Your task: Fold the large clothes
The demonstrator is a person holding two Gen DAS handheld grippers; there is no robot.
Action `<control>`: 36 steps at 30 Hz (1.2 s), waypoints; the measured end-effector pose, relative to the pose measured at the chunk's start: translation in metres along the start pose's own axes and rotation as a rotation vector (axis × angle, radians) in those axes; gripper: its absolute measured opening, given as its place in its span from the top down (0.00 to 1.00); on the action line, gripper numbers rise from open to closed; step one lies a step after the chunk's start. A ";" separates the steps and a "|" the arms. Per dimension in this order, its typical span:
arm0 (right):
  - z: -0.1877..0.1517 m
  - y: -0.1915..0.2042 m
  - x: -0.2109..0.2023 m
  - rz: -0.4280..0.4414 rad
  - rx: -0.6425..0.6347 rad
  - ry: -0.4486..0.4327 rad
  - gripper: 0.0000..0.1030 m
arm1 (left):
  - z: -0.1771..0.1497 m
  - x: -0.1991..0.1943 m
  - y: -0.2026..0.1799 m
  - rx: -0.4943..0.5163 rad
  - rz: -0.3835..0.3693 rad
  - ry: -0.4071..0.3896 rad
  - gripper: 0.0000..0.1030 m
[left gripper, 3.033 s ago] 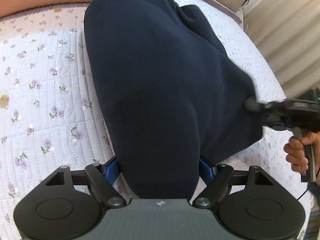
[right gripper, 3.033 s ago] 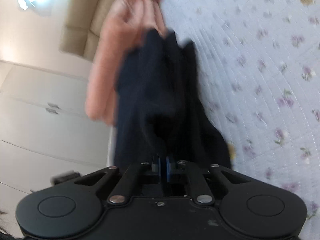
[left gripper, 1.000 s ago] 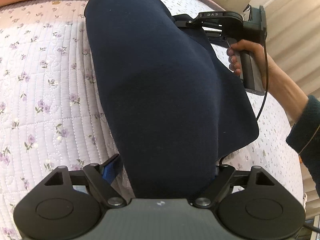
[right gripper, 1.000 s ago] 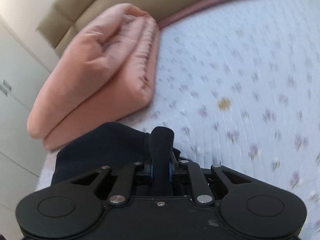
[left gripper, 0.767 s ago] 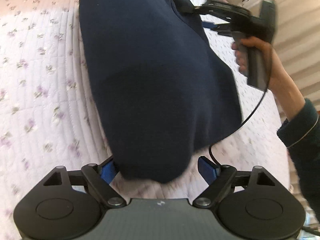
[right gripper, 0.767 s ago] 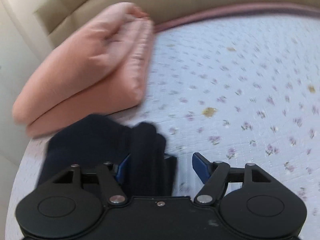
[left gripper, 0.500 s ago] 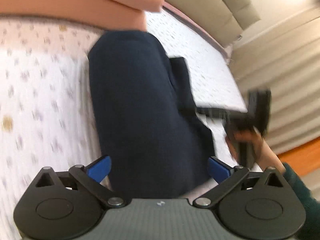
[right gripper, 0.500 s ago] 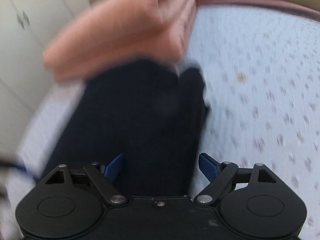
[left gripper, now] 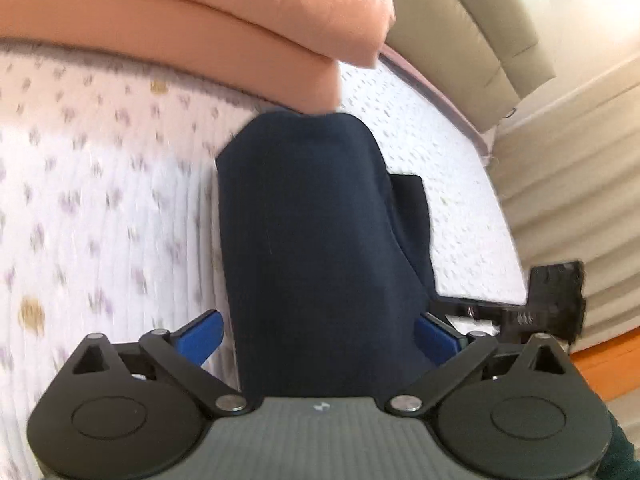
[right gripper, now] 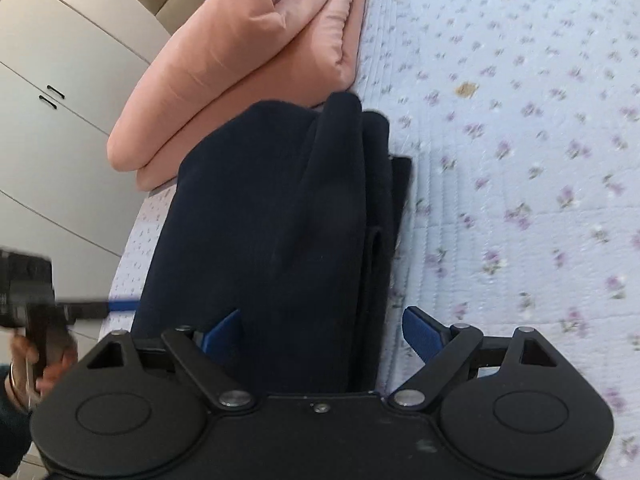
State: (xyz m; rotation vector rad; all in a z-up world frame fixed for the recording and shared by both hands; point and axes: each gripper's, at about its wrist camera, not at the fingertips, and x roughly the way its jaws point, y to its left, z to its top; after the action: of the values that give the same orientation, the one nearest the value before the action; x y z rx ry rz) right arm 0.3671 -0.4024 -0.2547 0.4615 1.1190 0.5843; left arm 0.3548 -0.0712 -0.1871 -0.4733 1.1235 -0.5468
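Observation:
A dark navy garment (left gripper: 312, 232) lies folded in a long bundle on the flowered quilt (left gripper: 100, 208), its far end against a pink duvet. My left gripper (left gripper: 318, 336) is open, and its blue pads (left gripper: 200, 336) stand on either side of the garment's near end without pressing it. My right gripper (right gripper: 323, 332) is also open over the other side of the garment (right gripper: 272, 232), whose layered folds run between the spread fingers (right gripper: 424, 332). Each view catches the other gripper at the bed's edge: the right gripper (left gripper: 520, 312) and the left gripper (right gripper: 40, 292), the latter in a hand.
A folded pink duvet (right gripper: 240, 60) lies at the head of the bed against a beige padded headboard (left gripper: 460, 28). White wardrobe doors (right gripper: 52, 92) stand beside the bed. A pale curtain (left gripper: 568, 184) hangs on the far side. Bare quilt (right gripper: 520, 200) stretches to the right.
Both grippers have let go of the navy garment and opened wide. They have drawn back, and the garment now rests folded on the quilt against the pink duvet.

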 end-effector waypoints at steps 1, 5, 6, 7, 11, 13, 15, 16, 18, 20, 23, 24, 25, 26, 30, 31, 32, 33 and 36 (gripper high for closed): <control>0.000 -0.004 0.004 0.020 0.012 0.003 0.00 | 0.006 0.008 -0.002 0.015 0.013 0.026 0.00; -0.006 -0.015 0.014 0.084 0.067 -0.019 0.00 | 0.018 0.043 0.002 0.003 -0.015 0.147 0.00; -0.006 -0.015 0.016 0.103 0.057 -0.025 0.00 | 0.014 0.052 0.000 -0.001 -0.007 0.159 0.00; -0.004 -0.014 0.020 0.114 0.043 -0.021 0.00 | 0.014 0.056 0.001 0.000 -0.014 0.158 0.00; -0.001 -0.012 0.032 0.150 -0.030 -0.029 0.00 | 0.012 0.072 0.008 -0.035 -0.058 0.145 0.00; 0.002 -0.009 0.037 0.156 -0.054 -0.012 0.00 | 0.011 0.079 0.010 -0.036 -0.072 0.141 0.00; 0.007 -0.006 0.039 0.157 -0.087 0.028 0.00 | 0.011 0.083 0.009 -0.020 -0.076 0.126 0.00; 0.010 -0.004 0.041 0.156 -0.095 0.045 0.00 | 0.008 0.082 0.008 -0.016 -0.075 0.120 0.00; 0.006 0.001 0.035 0.152 -0.104 0.069 0.00 | 0.007 0.086 0.006 -0.008 -0.071 0.111 0.00; 0.006 0.005 0.038 0.136 -0.123 0.082 0.00 | 0.009 0.090 0.001 0.000 -0.060 0.107 0.00; 0.005 0.021 0.040 0.072 -0.135 0.096 0.12 | 0.011 0.092 -0.007 0.041 -0.016 0.095 0.14; 0.004 0.029 0.041 0.063 -0.130 0.093 0.19 | 0.008 0.089 -0.009 0.057 -0.005 0.089 0.20; 0.004 0.036 0.043 0.068 -0.110 0.092 0.36 | 0.008 0.089 -0.013 0.070 0.008 0.082 0.23; 0.002 0.039 0.042 0.075 -0.092 0.084 0.44 | 0.007 0.087 -0.017 0.087 0.023 0.075 0.27; -0.008 0.048 0.039 0.060 -0.061 0.029 0.48 | 0.001 0.074 -0.039 0.156 0.069 0.039 0.35; -0.010 0.049 0.037 0.068 -0.033 0.016 0.50 | 0.000 0.071 -0.044 0.168 0.073 0.035 0.36; -0.013 0.050 0.034 0.075 -0.012 0.001 0.51 | -0.002 0.067 -0.049 0.181 0.077 0.031 0.37; -0.015 0.052 0.031 0.079 -0.006 -0.011 0.52 | -0.004 0.063 -0.055 0.197 0.080 0.026 0.38; -0.025 0.064 0.020 0.090 -0.004 -0.056 0.53 | -0.011 0.047 -0.069 0.241 0.087 0.010 0.39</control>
State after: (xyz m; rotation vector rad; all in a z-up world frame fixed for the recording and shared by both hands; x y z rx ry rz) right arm 0.3374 -0.3398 -0.2387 0.5243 1.0474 0.6481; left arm 0.3488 -0.1548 -0.1826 -0.2122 1.0662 -0.6005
